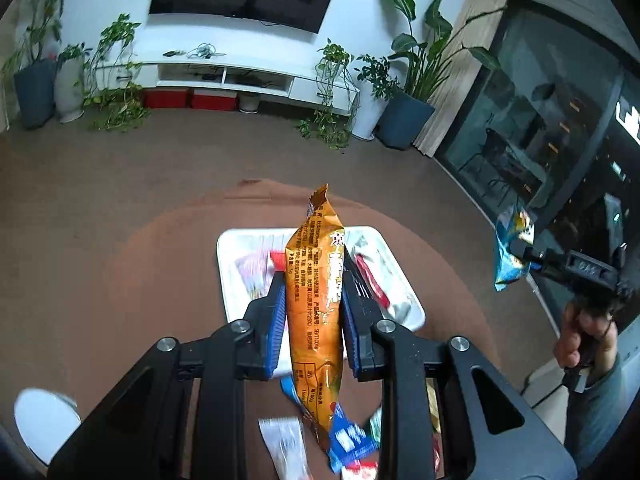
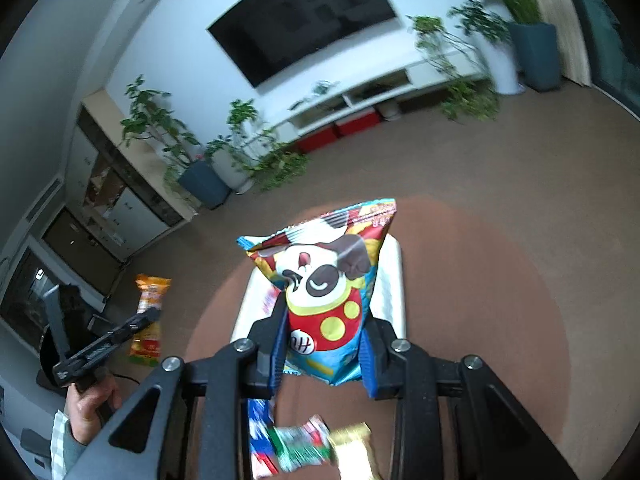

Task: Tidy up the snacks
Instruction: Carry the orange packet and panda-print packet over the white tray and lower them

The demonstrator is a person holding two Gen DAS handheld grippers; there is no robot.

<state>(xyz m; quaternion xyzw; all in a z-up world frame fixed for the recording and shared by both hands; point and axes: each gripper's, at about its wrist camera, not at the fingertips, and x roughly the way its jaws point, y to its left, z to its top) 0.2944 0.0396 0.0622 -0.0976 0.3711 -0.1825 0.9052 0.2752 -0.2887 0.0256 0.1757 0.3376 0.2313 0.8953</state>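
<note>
Two handheld tongs hover above a round brown table, each carrying a snack over a white tray that already holds several wrappers. The left tongs are closed on a long orange packet, pinched at its middle between blue pads, its upper end pointing away toward the room. The right tongs are closed on a puffy blue bag printed with a cartoon panda in red with yellow dots.

Likely trouble: the orange packet is slick and long, so it could pivot or slide out and miss the tray. The air-filled panda bag may squirm loose — or pop if squeezed harder. Both loads converge on one tray, so the tongs could collide. Loose snacks lie on the table directly under the tongs and could be swept aside.

Writing — the orange packet carries dense Chinese print, too small to read. The panda bag shows characters near its lower edge, unreadable
</note>
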